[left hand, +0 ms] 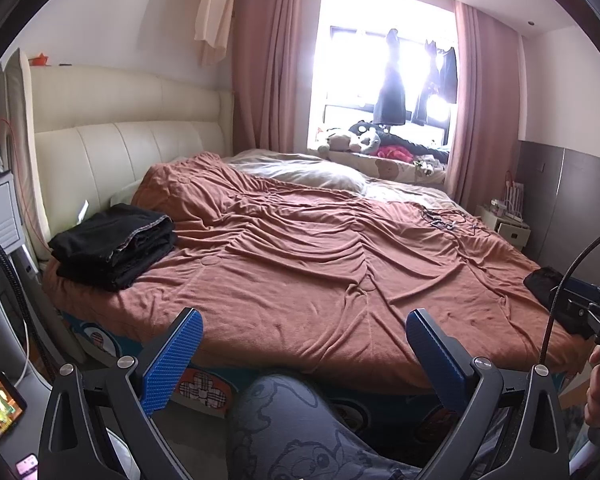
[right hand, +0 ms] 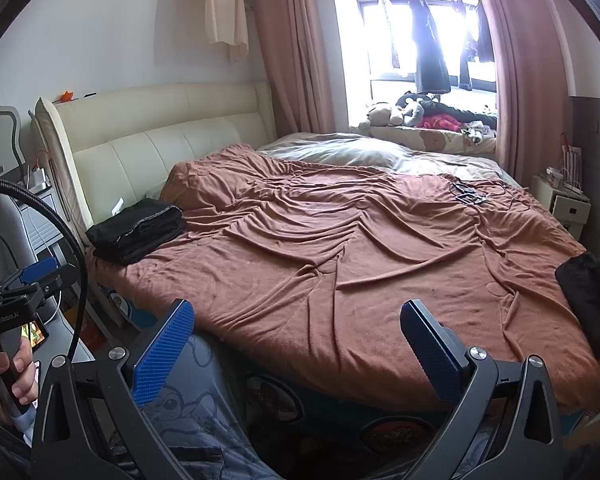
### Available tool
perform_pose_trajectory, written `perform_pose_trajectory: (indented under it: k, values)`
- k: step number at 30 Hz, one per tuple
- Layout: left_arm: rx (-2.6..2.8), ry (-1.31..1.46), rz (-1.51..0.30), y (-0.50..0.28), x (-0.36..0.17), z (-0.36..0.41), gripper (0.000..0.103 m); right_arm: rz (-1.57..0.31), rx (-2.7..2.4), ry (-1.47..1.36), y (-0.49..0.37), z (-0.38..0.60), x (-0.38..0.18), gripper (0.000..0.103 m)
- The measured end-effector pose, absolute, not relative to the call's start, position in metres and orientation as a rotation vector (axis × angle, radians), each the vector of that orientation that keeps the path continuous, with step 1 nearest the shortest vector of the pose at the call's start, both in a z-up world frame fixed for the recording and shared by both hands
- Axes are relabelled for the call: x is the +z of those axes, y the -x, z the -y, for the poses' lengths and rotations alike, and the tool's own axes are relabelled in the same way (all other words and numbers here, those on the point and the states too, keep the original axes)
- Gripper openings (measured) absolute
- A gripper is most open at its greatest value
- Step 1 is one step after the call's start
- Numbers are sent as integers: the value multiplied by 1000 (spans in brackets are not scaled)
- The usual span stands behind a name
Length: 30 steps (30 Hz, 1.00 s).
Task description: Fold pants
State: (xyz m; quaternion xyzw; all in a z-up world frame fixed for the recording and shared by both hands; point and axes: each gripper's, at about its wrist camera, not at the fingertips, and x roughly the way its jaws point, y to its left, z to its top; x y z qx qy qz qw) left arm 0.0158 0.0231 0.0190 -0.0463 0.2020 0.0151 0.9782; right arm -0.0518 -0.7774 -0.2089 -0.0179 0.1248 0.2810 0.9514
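- Landmark: the bed (left hand: 300, 264), covered by a rumpled rust-brown blanket (right hand: 340, 248). The person stands at its near edge, a knee in patterned grey trousers (left hand: 284, 420) against the side.
- Folded black pants (left hand: 114, 244) lie as a neat stack on the bed's near corner at the headboard (left hand: 128, 128) end. Edges look squared, with a pale seam line along the top fold. Same stack seen from the right wrist camera (right hand: 138, 228).
- A second dark garment (right hand: 590, 300) sits bunched at the bed's opposite near corner, at the foot end. It is partly cut off by the frame edge; cannot tell whether it is pants or whether it is folded. From the left camera it shows just behind the other gripper's body (left hand: 544, 284).
- Left gripper (left hand: 300, 356): fingers spread wide, nothing between them, held off the bed's near edge.
- Right gripper (right hand: 296, 350): likewise spread wide and empty, off the same edge. Neither touches fabric.
- Middle of the bed is bare blanket; only a small tangle of cable (right hand: 470, 196) lies toward the far foot end.
- Judgement: one pair appears finished and set aside. If the foot-end bundle is another pair, it remains to be pulled to the middle, spread flat and folded. Otherwise the task looks complete.
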Motion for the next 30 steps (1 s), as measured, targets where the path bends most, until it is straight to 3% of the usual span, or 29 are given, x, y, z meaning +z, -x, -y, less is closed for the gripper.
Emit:
perform_pose_trajectory:
  k: [30]
  values:
    - [13, 96, -399, -12, 22, -24, 102, -262, 569, 30, 52, 777, -210, 103]
